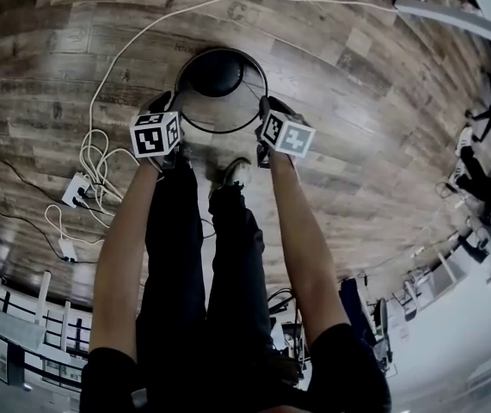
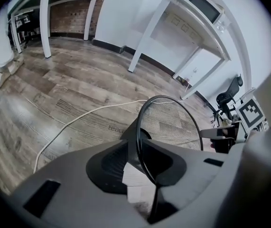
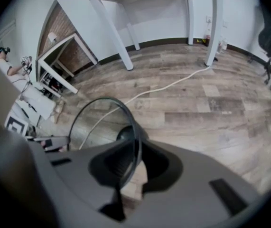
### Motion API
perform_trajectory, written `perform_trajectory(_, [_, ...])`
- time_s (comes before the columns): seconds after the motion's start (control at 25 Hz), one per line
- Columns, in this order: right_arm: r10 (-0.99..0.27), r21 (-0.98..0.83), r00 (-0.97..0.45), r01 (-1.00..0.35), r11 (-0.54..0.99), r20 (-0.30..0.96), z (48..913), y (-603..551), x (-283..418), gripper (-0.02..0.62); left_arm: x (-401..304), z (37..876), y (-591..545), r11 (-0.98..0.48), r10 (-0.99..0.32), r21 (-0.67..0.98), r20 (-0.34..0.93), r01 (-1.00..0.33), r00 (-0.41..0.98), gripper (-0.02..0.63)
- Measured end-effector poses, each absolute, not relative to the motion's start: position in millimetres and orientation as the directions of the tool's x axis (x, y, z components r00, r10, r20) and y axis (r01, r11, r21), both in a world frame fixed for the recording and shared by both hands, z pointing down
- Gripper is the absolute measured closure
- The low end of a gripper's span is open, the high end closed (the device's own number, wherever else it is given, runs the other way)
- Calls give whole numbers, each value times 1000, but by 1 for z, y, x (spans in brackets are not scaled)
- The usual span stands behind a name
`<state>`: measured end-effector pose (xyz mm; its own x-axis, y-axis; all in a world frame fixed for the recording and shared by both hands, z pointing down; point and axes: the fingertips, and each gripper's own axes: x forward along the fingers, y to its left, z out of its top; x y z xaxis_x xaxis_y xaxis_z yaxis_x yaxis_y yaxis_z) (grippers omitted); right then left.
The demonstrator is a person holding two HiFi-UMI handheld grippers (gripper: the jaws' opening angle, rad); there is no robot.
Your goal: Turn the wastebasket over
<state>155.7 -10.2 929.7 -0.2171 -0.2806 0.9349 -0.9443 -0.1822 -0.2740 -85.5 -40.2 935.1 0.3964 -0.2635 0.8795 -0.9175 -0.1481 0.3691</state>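
The wastebasket [image 1: 215, 76] is black wire mesh with a round rim and a solid dark base. It stands on the wood floor with its opening up, just beyond the person's feet. My left gripper [image 1: 174, 106] is at the rim's left side and my right gripper [image 1: 265, 108] at its right side. In the left gripper view the thin rim of the wastebasket [image 2: 173, 122] runs between the jaws of the left gripper [image 2: 142, 167], with floor showing beside it. The right gripper [image 3: 128, 167] likewise straddles the wastebasket [image 3: 126, 133] rim with a gap. Both stand open.
A white cable [image 1: 142, 37] loops across the floor behind the basket to a power strip [image 1: 75, 189] at the left. The person's shoes [image 1: 235, 172] stand close to the basket. White tables [image 2: 192, 13] line the wall, with an office chair [image 2: 228, 99] near them.
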Motion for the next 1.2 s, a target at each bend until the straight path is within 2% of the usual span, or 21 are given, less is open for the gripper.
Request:
perform_trajectory(0.2, [-303, -305, -233, -928, -215, 924, 903, -7, 155, 520, -92, 909, -30, -133, -275, 357, 883, -925, 380, 482])
perform_trajectory(0.48, [-354, -355, -267, -911, -212, 896, 807, 16, 150, 550, -87, 812, -10, -106, -332, 349, 870, -931, 363, 569])
perform_trajectory(0.64, [-411, -398, -298, -899, -181, 861, 728, 34, 143, 558, -72, 718, 1, -78, -443, 396, 808, -915, 388, 572])
perform_trajectory(0.84, [-470, -400, -310, -911, -103, 827, 627, 52, 140, 560, -51, 593, 25, -149, -547, 434, 712, -888, 440, 574])
perform_trajectory(1.2, [-649, -438, -387, -894, 92, 655, 400, 72, 144, 560, -49, 326, 69, -281, -754, 337, 502, -899, 424, 574])
